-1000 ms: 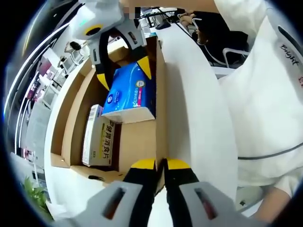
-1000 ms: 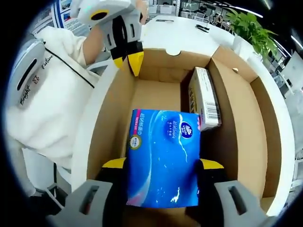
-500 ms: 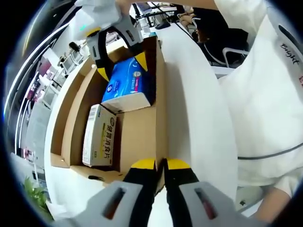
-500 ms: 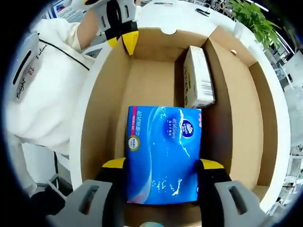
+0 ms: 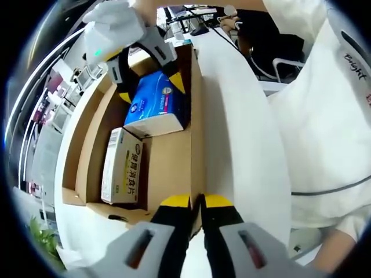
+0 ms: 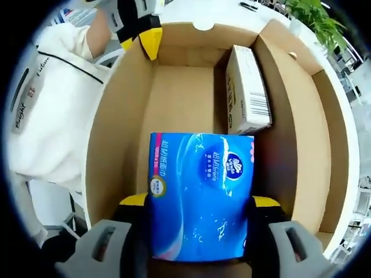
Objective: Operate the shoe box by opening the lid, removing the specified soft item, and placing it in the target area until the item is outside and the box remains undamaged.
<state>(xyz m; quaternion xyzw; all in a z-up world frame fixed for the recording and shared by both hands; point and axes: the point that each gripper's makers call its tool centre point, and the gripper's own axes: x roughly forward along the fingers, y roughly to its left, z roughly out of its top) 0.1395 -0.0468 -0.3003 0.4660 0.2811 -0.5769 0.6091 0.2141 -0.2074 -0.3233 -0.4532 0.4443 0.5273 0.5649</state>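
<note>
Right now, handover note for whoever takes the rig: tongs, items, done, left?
Left tongs: shut on the cardboard box, pinching its near wall.
Right tongs: shut on the blue tissue pack, one jaw on each side, raised above the box floor.
White medicine carton lies inside the box along one wall.
Done: box open, tissue pack gripped and lifted.
Left: carry the pack clear of the box walls and set it down in the target area; release the box wall.
</note>
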